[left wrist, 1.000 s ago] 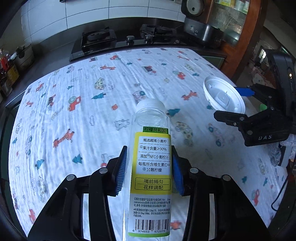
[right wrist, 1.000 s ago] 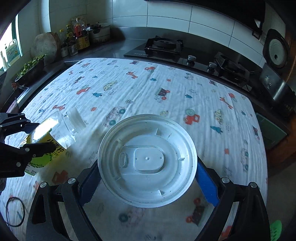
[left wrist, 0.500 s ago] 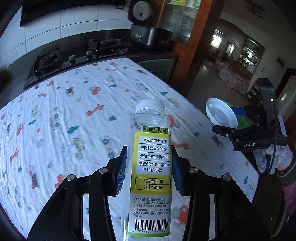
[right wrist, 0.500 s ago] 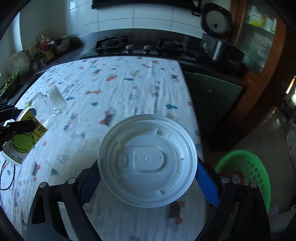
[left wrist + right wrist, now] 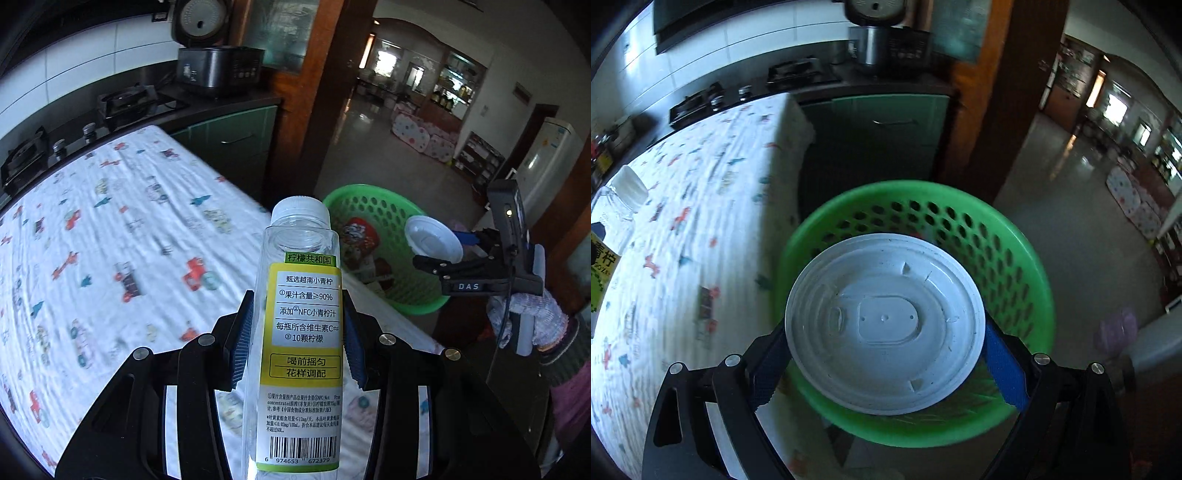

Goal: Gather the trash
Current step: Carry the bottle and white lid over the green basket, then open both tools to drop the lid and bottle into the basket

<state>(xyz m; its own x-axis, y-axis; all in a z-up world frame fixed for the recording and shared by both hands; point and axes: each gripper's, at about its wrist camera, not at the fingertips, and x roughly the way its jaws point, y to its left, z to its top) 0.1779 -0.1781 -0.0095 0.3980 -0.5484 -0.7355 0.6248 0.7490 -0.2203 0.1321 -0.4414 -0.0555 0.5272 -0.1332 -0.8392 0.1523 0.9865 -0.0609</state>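
Observation:
My left gripper (image 5: 297,339) is shut on a clear plastic bottle (image 5: 301,332) with a yellow-green label and white cap, held above the table's right edge. My right gripper (image 5: 886,354) is shut on a round white plastic lid (image 5: 884,328), held over the green perforated trash basket (image 5: 1015,258). In the left wrist view the right gripper (image 5: 443,251) holds the lid (image 5: 432,240) above the basket (image 5: 380,214), which holds a red wrapper. The bottle's cap shows at the left edge of the right wrist view (image 5: 628,188).
The table carries a white cloth printed with cartoon cars and animals (image 5: 110,240). Behind it are a gas stove (image 5: 125,103), a rice cooker (image 5: 218,66), green cabinets (image 5: 886,122) and a wooden post (image 5: 325,92). The tiled floor (image 5: 1071,184) opens to the right.
Both grippers swung right, away from the table's middle. The lid now hangs over the green basket, and the bottle is near the table's right edge facing the basket. Both grips are unchanged.

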